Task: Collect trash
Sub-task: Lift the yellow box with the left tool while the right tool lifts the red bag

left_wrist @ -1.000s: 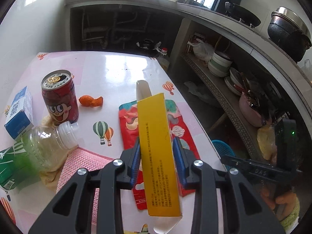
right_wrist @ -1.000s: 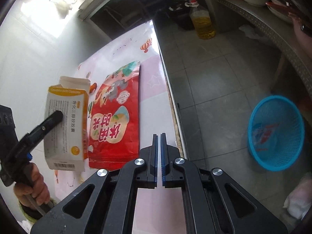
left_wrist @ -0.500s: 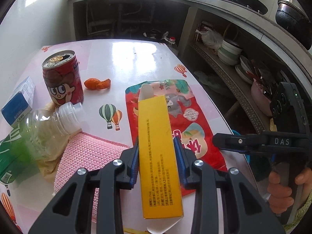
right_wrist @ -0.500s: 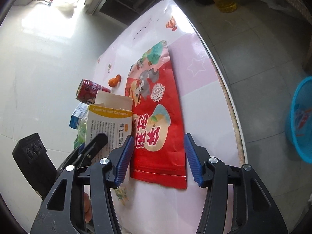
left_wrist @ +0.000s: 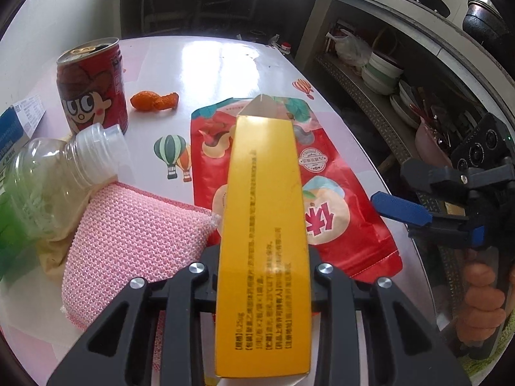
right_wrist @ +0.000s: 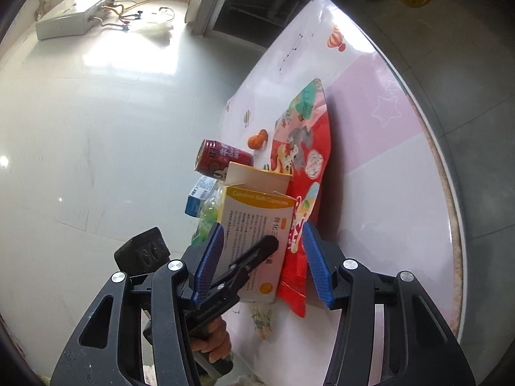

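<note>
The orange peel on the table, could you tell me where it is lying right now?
In the left wrist view the orange peel lies on the table, just right of the upright red drink can and beyond the red snack pouch.

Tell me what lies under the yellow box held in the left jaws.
Under the yellow box lies the red snack bag, flat on the table, with the pink scrubbing pad's corner beside it. The box hides the bag's middle strip.

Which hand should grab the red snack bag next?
The right. Its tongs are open and empty, right at the red snack bag's near end on the table, while the left tongs already grip the yellow box.
</note>
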The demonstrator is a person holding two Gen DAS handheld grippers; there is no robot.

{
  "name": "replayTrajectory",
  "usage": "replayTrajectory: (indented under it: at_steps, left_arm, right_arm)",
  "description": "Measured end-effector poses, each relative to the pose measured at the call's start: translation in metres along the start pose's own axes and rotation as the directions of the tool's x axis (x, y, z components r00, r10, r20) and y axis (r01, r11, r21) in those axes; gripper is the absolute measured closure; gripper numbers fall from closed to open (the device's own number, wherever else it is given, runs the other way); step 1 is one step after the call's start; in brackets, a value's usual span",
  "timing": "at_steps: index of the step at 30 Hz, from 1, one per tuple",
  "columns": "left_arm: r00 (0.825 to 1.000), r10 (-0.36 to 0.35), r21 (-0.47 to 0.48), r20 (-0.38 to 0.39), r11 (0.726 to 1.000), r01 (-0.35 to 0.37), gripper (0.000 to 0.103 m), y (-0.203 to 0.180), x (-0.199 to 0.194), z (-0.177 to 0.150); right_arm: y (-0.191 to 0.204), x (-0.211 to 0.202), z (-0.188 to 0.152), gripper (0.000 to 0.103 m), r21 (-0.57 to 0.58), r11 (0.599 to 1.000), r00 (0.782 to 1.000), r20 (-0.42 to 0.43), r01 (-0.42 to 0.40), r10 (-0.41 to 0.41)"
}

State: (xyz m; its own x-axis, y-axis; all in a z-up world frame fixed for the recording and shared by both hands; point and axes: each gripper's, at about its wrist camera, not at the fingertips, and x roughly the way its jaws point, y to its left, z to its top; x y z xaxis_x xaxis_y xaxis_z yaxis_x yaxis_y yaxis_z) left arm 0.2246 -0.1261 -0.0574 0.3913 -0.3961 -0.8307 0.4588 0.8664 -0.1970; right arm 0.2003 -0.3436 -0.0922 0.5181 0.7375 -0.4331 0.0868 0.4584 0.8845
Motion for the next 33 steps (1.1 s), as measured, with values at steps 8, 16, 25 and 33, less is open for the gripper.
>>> replayTrajectory:
  at_steps: [8,16,25,33]
  left_arm:
    - [1.000,-0.008,0.004,-0.002,1.000,0.008,0.074,-0.001,0.004,0.002]
    - [1.000,-0.022,-0.001,0.006,1.000,0.022,0.074,0.003,0.003,-0.001]
    - [0.999,-0.047,-0.019,0.016,0.999,0.047,0.074,0.008,0.001,-0.003]
    - [0.999,-0.050,-0.019,0.014,0.999,0.051,0.074,0.008,0.002,-0.003]
  right_arm:
    - [-0.011,0.002,-0.010,0.053,0.057,0.988,0.990,-0.043,0.140,-0.138]
    - [-0.015,-0.005,-0.035,0.058,0.127,0.974,0.978,-0.110,0.190,-0.176]
    - [-0.040,-0.010,-0.025,0.053,0.290,0.955,0.996,-0.049,-0.062,0.080]
    - [-0.042,-0.008,-0.014,0.053,0.309,0.926,0.973,-0.011,-0.215,0.229]
